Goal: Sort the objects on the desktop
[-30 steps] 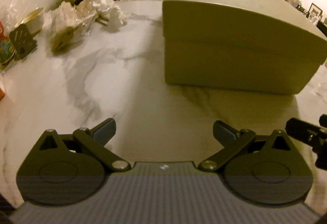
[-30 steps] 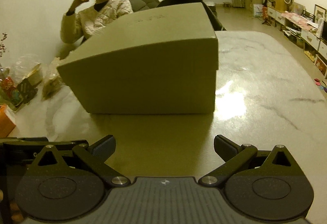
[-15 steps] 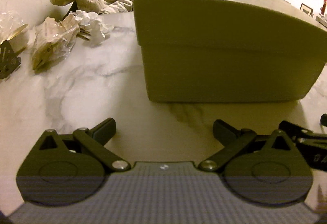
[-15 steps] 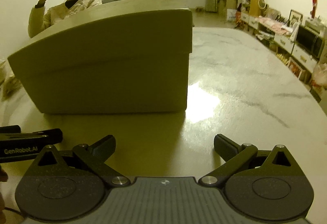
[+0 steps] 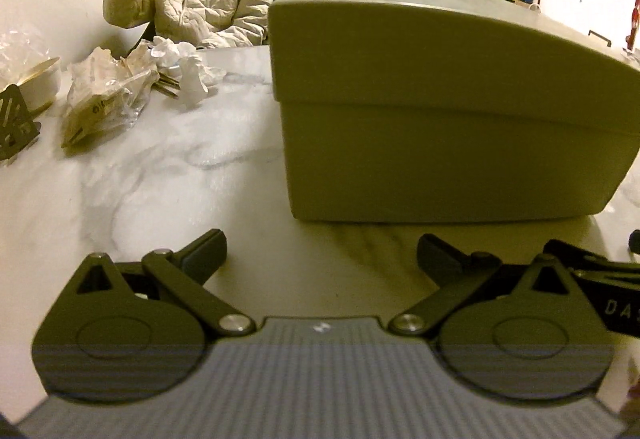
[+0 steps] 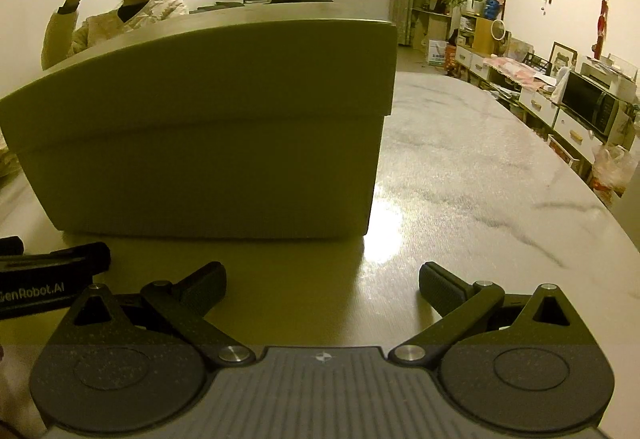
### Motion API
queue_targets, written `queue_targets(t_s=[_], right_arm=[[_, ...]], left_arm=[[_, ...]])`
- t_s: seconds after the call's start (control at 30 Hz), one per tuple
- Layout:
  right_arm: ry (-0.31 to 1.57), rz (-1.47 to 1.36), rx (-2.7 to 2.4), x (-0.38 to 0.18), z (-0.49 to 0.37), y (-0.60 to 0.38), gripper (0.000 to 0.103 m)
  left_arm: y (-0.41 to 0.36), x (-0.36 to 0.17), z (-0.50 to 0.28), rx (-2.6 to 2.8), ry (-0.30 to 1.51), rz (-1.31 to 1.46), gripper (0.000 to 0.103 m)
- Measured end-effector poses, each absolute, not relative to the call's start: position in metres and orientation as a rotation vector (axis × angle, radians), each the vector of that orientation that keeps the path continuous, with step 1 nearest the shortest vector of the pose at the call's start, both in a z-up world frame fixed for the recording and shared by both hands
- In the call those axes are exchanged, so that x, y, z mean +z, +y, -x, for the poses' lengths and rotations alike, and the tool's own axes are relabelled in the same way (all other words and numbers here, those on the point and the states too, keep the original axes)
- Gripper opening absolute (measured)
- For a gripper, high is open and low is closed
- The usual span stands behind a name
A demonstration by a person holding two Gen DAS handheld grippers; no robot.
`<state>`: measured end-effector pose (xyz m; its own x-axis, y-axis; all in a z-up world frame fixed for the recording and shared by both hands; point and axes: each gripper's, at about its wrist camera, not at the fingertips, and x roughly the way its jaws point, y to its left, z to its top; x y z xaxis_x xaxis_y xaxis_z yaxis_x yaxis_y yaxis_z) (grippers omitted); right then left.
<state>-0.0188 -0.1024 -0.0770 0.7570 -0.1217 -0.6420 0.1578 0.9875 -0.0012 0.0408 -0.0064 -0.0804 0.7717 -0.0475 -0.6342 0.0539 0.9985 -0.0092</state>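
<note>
A large pale lidded box (image 5: 452, 111) (image 6: 216, 127) stands shut on the marble table (image 5: 160, 207) (image 6: 472, 175), just ahead of both grippers. My left gripper (image 5: 320, 255) is open and empty, low over the table in front of the box's near left corner. My right gripper (image 6: 322, 289) is also open and empty, facing the box's near right corner. Each gripper's body shows at the edge of the other's view, the right one (image 5: 592, 279) and the left one (image 6: 48, 271).
At the far left lie crumpled plastic bags and tissues (image 5: 120, 95), a white bowl (image 5: 38, 83) and a small dark stand (image 5: 14, 127). A person in a white jacket (image 5: 192, 3) sits behind the table, drinking. Cabinets and a microwave (image 6: 592, 103) line the right wall.
Both grippers have dropped lower and tilted up, so the box now looms larger and its top is hardly seen. Both stay open.
</note>
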Motion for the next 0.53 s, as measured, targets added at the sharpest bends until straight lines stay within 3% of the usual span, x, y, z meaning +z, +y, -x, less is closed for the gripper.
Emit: queue_targets(t_s=[0.53], right_arm=[[0.696, -0.052, -0.155, -0.0732, 0.0211, -0.1038, 0.103]], left_arm=[[-0.006, -0.0804, -0.0418, -0.06, 0.688, -0.009, 0.103]])
